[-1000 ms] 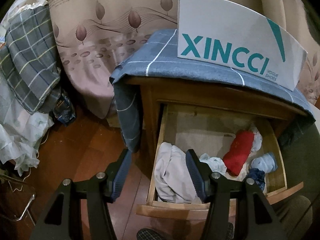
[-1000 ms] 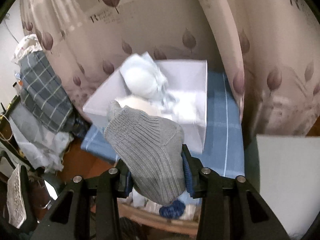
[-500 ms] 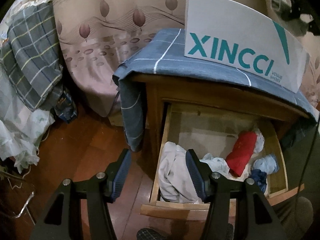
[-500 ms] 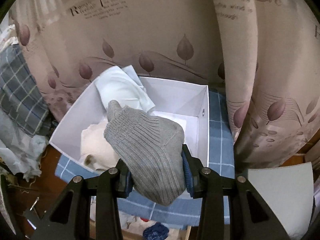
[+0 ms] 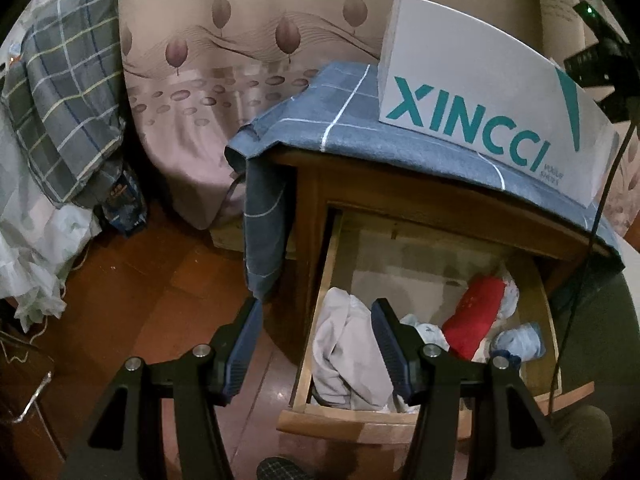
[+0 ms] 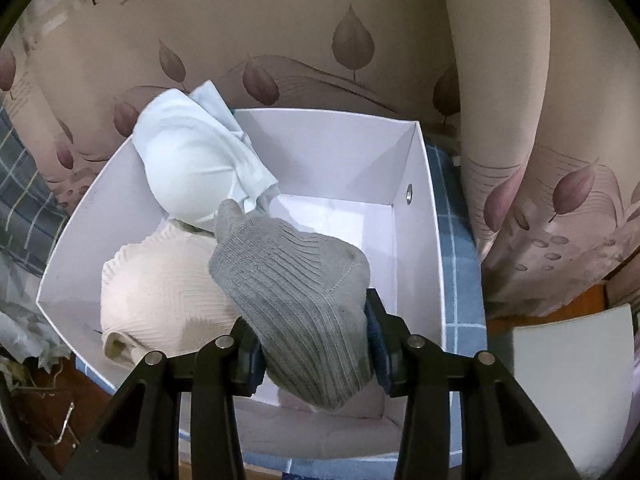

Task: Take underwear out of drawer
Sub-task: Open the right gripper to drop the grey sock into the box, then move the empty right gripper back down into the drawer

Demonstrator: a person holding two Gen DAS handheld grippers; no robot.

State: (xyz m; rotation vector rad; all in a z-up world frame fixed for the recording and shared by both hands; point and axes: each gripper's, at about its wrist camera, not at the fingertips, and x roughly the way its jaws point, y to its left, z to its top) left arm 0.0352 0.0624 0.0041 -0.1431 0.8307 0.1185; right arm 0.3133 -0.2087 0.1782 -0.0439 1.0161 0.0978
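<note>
Grey garment over the white box

The right gripper [image 6: 314, 344], jaws opening, still pinches a grey ribbed garment [image 6: 296, 300] above the white box [image 6: 424, 240]; the left gripper [image 5: 316, 344] hangs open and empty near the drawer [image 5: 548, 320].

A beige curtain [image 5: 248, 92] printed with purple leaves fills the space beyond the fingers in both views; in the right wrist view it hangs in heavy folds [image 6: 508, 92] and carries printed lettering at its top. Below and left of the left fingers lies a red-brown wooden floor [image 5: 152, 304], dimly lit. A wooden nightstand [image 5: 308, 208] stands ahead and right of those fingers, a blue checked cloth [image 5: 360, 128] draped over its top and down one side. Far left of the fingers, a grey plaid fabric [image 5: 64, 112] is piled over pale sheeting [image 5: 36, 240]. The light is low and warm.
</note>
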